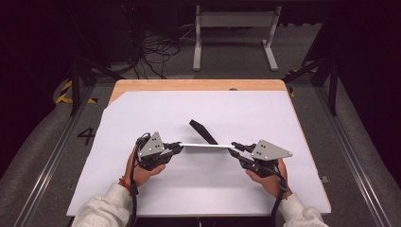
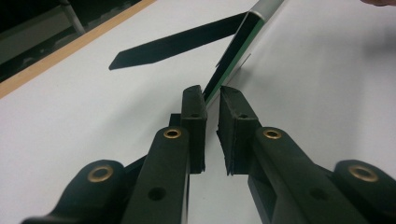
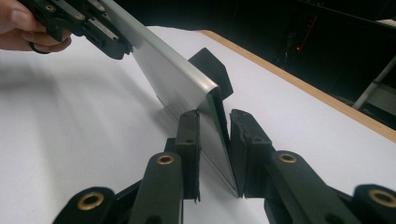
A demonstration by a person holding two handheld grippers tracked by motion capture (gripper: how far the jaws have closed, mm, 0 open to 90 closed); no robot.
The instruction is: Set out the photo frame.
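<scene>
Silver bar point(image 1: 204, 145), a thin flat strip of brushed metal with a dark green-edged end face, hangs level just above the middle of the table, spanning the gap between the two grippers. The left gripper point(image 1: 176, 145) pinches one end: in the left gripper view its black rubber-faced jaws stand nearly closed with the strip's edge point(image 2: 233, 58) running into the narrow slot between them. The right gripper point(image 1: 235, 146) clamps the other end, and in the right gripper view the strip point(image 3: 173, 79) sits on edge between the two pads, touching both. Each gripper carries a grey three-cornered plate and is held by a hand in a pale knit sleeve.

Behind the bar, touching or just beside it, a flat black strip point(image 1: 203, 131) with a slanted, pointed end lies on the surface.

A smooth white sheet point(image 1: 142, 113) covers most of the table, one far corner cut off, leaving the light wooden tabletop point(image 1: 189, 85) bare along the far edge. Beyond, the room is dark: grey floor, tangled black cables point(image 1: 156, 49), a white metal frame point(image 1: 234, 33), yellow-black hazard tape point(image 1: 64, 92).
</scene>
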